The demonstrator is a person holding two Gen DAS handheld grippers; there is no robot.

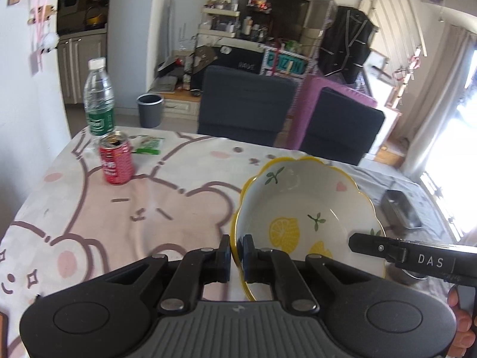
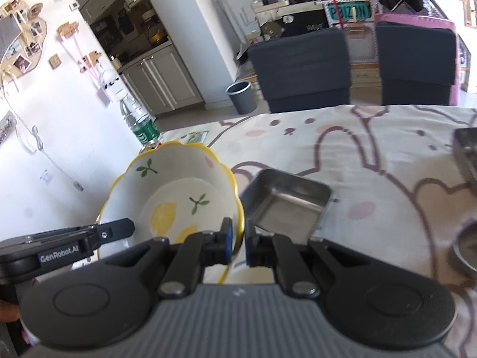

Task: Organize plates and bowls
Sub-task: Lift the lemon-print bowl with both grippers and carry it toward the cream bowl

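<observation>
Both sets of tongs, left tongs [image 1: 237, 259] and right tongs [image 2: 238, 246], clamp opposite rims of the lemon-print bowl [image 1: 307, 208], which sits between them above the bench [image 1: 134, 208]. A steel tray [image 2: 286, 205] just beyond the right tongs suggests sorting has barely begun.

Glossy ceramic bowl [image 1: 310, 208]; printed cloth tablecloth [image 1: 167, 197]

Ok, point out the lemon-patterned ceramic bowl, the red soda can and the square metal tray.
lemon-patterned ceramic bowl [image 1: 313, 205]: left wrist view, on its inner wall.
red soda can [image 1: 117, 164]: left wrist view, on its printed side.
square metal tray [image 2: 287, 208]: right wrist view, on its inner floor.
</observation>
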